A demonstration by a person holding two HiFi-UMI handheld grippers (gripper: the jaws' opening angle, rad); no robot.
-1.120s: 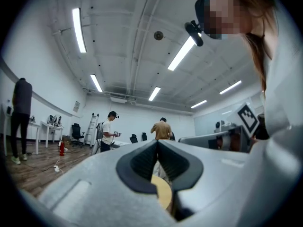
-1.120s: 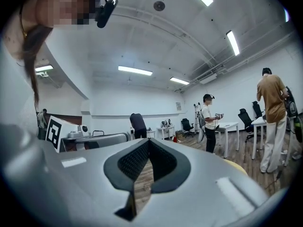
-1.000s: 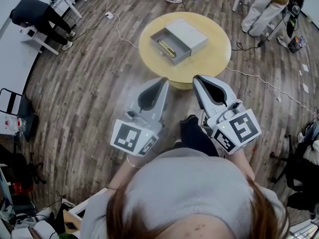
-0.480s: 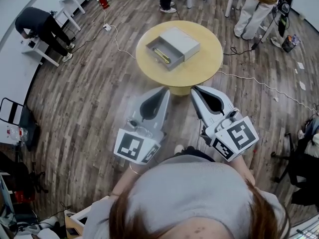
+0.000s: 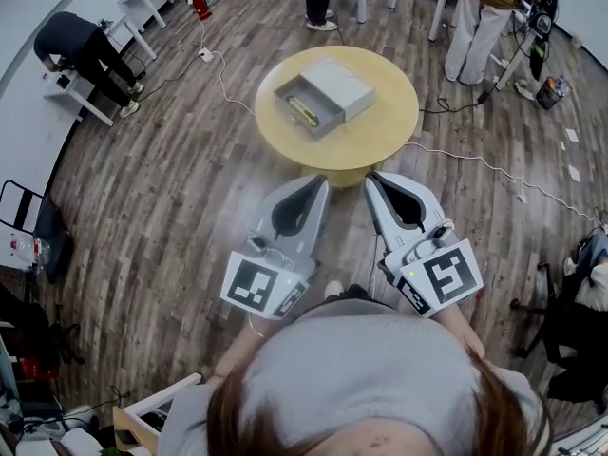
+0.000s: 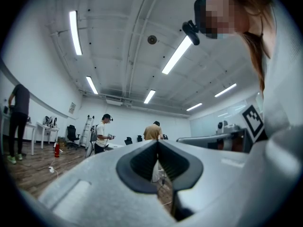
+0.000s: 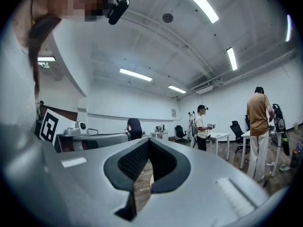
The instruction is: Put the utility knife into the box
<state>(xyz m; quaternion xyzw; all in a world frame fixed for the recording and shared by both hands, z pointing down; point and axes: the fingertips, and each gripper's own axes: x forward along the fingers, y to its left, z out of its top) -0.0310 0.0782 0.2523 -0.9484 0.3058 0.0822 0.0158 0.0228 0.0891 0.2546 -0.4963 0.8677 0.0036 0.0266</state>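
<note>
Both grippers have drawn back toward the person since the earlier frame: their tips then overlapped the near edge of the round table [image 5: 380, 136], and now they sit short of it, over the wooden floor [image 5: 161, 188]. The table and what it carries have shifted a little left in the head view, and the person in a tan top [image 5: 486, 8] at the far right has come further into the picture.

The left gripper [image 5: 320, 181] has its jaws pressed together, the dark pads meeting at the tip with nothing between them. The right gripper [image 5: 373, 178] is the same, jaws together and empty. They point side by side toward the table, near each other but apart, each with its marker cube at the near end.

The grey box [image 5: 340, 82] stands toward the far left part of the table, its tray open on the left side. The utility knife [image 5: 304, 110], yellow, lies inside that open tray, well apart from both grippers.

A white cable [image 5: 475, 162] trails over the floor to the right of the table. At the far left a person in dark clothes [image 5: 81, 44] bends over a white desk.
</note>
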